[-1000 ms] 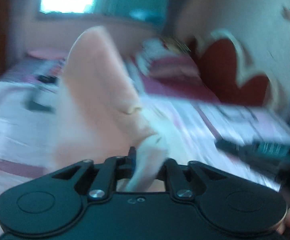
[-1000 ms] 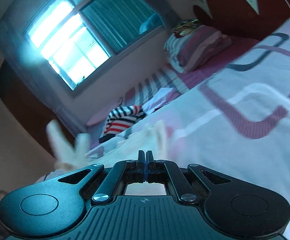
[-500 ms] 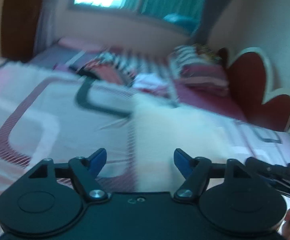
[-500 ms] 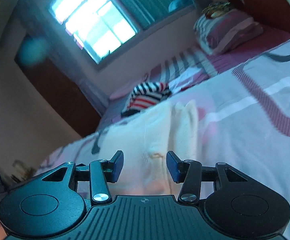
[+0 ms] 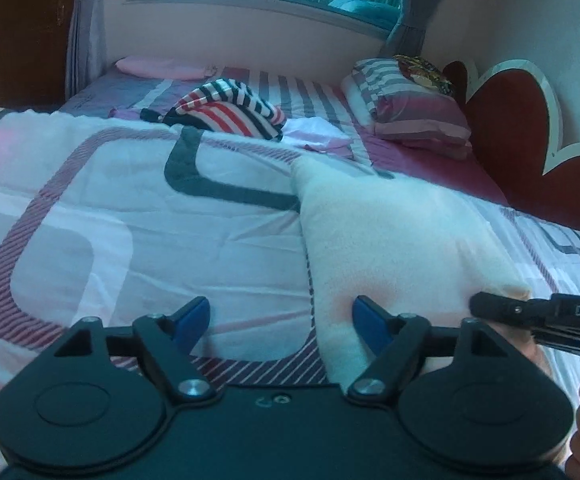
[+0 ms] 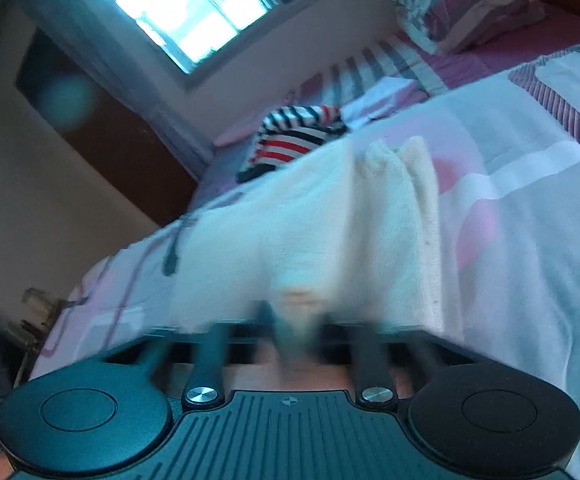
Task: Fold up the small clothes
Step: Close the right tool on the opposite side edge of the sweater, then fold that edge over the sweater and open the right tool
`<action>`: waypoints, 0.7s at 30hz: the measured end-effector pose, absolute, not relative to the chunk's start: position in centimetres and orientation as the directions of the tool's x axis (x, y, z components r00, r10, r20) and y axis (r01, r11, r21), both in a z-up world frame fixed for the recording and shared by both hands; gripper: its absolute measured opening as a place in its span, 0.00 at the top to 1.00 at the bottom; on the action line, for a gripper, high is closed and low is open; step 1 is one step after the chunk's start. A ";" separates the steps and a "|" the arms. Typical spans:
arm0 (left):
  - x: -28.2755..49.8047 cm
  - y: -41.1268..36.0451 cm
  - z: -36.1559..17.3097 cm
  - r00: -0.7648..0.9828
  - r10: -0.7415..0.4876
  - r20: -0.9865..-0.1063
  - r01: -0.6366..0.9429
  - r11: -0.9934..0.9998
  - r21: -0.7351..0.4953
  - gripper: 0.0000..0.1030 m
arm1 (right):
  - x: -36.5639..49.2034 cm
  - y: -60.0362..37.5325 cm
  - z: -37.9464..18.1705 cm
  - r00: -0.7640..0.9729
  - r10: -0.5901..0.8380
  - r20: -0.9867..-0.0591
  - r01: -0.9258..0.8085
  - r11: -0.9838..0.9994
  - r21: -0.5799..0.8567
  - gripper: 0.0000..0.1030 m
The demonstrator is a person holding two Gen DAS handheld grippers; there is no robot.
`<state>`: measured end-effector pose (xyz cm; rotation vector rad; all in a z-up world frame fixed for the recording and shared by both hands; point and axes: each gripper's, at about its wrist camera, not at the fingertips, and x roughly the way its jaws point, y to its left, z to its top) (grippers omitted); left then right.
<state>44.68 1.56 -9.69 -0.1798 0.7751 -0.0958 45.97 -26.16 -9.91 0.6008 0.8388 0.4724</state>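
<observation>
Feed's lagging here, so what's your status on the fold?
Left gripper open, empty. Right gripper closing on cream garment near edge, blurred. Garment flat on quilt. Striped clothes behind, clear.

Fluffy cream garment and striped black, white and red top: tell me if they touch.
Apart. The left wrist view shows bedspread between the fluffy cream garment and the striped top.

Both grippers are built pretty much the same: left gripper (image 5: pixel 280 318) gets black linkage arms, silver screws, blue pads; "DAS" is printed on the right gripper (image 5: pixel 490 304).
</observation>
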 end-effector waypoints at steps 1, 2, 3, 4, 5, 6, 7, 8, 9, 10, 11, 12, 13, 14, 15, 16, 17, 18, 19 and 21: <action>44.6 1.5 -9.4 0.718 -0.151 -0.679 0.027 0.981 -0.190 0.34 | 45.8 -26.2 -9.7 0.592 0.601 -0.537 -0.156 0.739 0.656 0.87; 44.7 1.3 -9.2 0.723 -0.150 -0.674 0.035 0.983 -0.182 0.35 | 45.5 -26.0 -8.9 0.602 0.592 -0.536 -0.171 0.751 0.638 0.87; 44.6 1.1 -9.1 0.726 -0.153 -0.670 0.045 0.983 -0.175 0.35 | 45.0 -25.7 -8.2 0.618 0.575 -0.536 -0.192 0.772 0.606 0.88; 44.7 0.9 -9.1 0.724 -0.156 -0.672 0.051 0.984 -0.173 0.36 | 44.4 -25.5 -7.4 0.634 0.561 -0.532 -0.212 0.788 0.579 0.88; 44.8 0.7 -9.0 0.722 -0.170 -0.671 0.064 0.982 -0.180 0.38 | 44.0 -25.3 -6.7 0.648 0.553 -0.524 -0.226 0.797 0.561 0.88; 45.1 0.4 -9.1 0.721 -0.187 -0.667 0.081 0.979 -0.187 0.39 | 43.7 -25.4 -6.0 0.659 0.546 -0.517 -0.234 0.803 0.549 0.88; 45.2 -0.1 -9.1 0.717 -0.200 -0.668 0.099 0.977 -0.186 0.39 | 43.3 -25.6 -5.5 0.669 0.535 -0.516 -0.237 0.811 0.534 0.88; 45.2 -0.6 -9.0 0.713 -0.206 -0.670 0.116 0.977 -0.178 0.39 | 42.8 -25.7 -5.1 0.673 0.527 -0.518 -0.237 0.818 0.524 0.88; 45.2 -1.2 -8.9 0.710 -0.210 -0.672 0.131 0.977 -0.167 0.39 | 42.4 -25.9 -4.8 0.675 0.525 -0.517 -0.237 0.819 0.523 0.88; 45.2 -1.9 -8.8 0.707 -0.217 -0.674 0.146 0.976 -0.162 0.37 | 42.0 -26.2 -4.6 0.680 0.517 -0.519 -0.230 0.823 0.519 0.88; 45.3 -2.5 -8.9 0.701 -0.216 -0.680 0.160 0.976 -0.146 0.37 | 41.6 -26.8 -4.8 0.687 0.500 -0.527 -0.212 0.832 0.513 0.88; 45.3 -3.3 -9.0 0.694 -0.211 -0.688 0.177 0.977 -0.120 0.37 | 41.6 -27.1 -5.3 0.684 0.491 -0.539 -0.193 0.835 0.516 0.88; 45.4 -4.1 -9.2 0.687 -0.205 -0.697 0.194 0.976 -0.096 0.34 | 41.7 -27.7 -6.3 0.671 0.479 -0.565 -0.157 0.838 0.523 0.88; 45.6 -4.7 -9.4 0.676 -0.198 -0.710 0.202 0.976 -0.080 0.34 | 42.0 -28.2 -7.2 0.657 0.479 -0.583 -0.126 0.832 0.541 0.88; 45.6 -4.8 -9.6 0.673 -0.195 -0.713 0.202 0.976 -0.077 0.32 | 42.3 -28.7 -8.5 0.636 0.491 -0.596 -0.094 0.815 0.572 0.88; 45.6 -4.8 -9.7 0.675 -0.194 -0.712 0.198 0.977 -0.079 0.31 | 42.4 -29.1 -9.0 0.634 0.505 -0.586 -0.080 0.796 0.600 0.88; 45.6 -4.5 -9.8 0.673 -0.201 -0.712 0.198 0.976 -0.088 0.31 | 42.4 -29.5 -9.4 0.640 0.517 -0.568 -0.075 0.778 0.624 0.88; 45.6 -4.2 -9.8 0.671 -0.207 -0.712 0.199 0.975 -0.095 0.28 | 42.4 -29.5 -9.4 0.640 0.520 -0.565 -0.074 0.774 0.629 0.88; 45.5 -3.9 -9.8 0.670 -0.206 -0.713 0.195 0.976 -0.098 0.26 | 42.4 -29.4 -9.2 0.640 0.519 -0.566 -0.080 0.778 0.623 0.88; 44.8 -3.2 -9.5 0.666 -0.224 -0.711 0.201 0.973 -0.117 0.26 | 42.2 -29.3 -8.6 0.641 0.515 -0.569 -0.091 0.787 0.611 0.86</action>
